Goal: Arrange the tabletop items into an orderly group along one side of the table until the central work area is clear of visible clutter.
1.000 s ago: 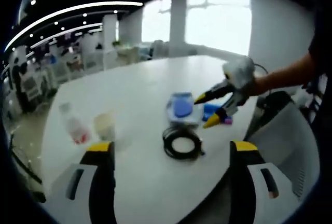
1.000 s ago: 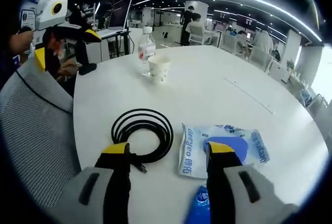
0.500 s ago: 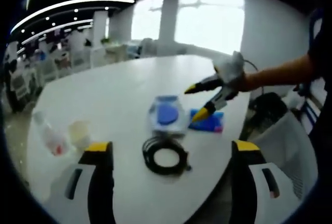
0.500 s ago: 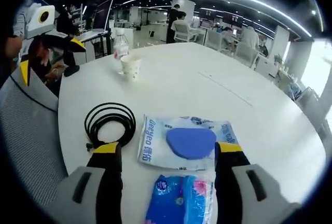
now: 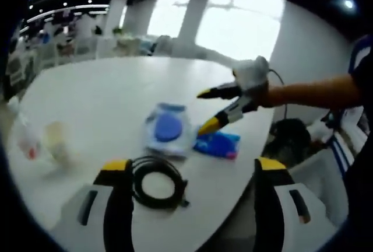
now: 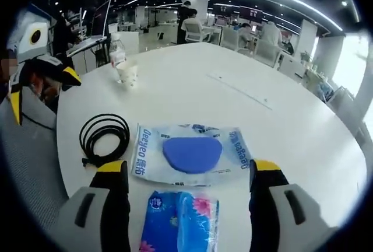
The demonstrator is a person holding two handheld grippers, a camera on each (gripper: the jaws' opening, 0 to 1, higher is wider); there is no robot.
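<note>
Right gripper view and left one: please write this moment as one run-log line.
right gripper: open, over blue tissue pack | left gripper: open | clear pouch: flat behind pack | black cable: coiled | paper cup, bottle: far edge

Grey hand-held gripper (image 6: pixel 186 173) jaws, yellow-tipped with black pads (a dark blue sleeve (image 5: pixel 362 59) beyond).

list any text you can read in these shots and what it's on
Clear packet: blue printing at both ends, sideways and too distorted to read for sure.
Blue tissue pack: a round logo, too small to read.
Bottle: label blurred.
Paper cup: no readable text.
</note>
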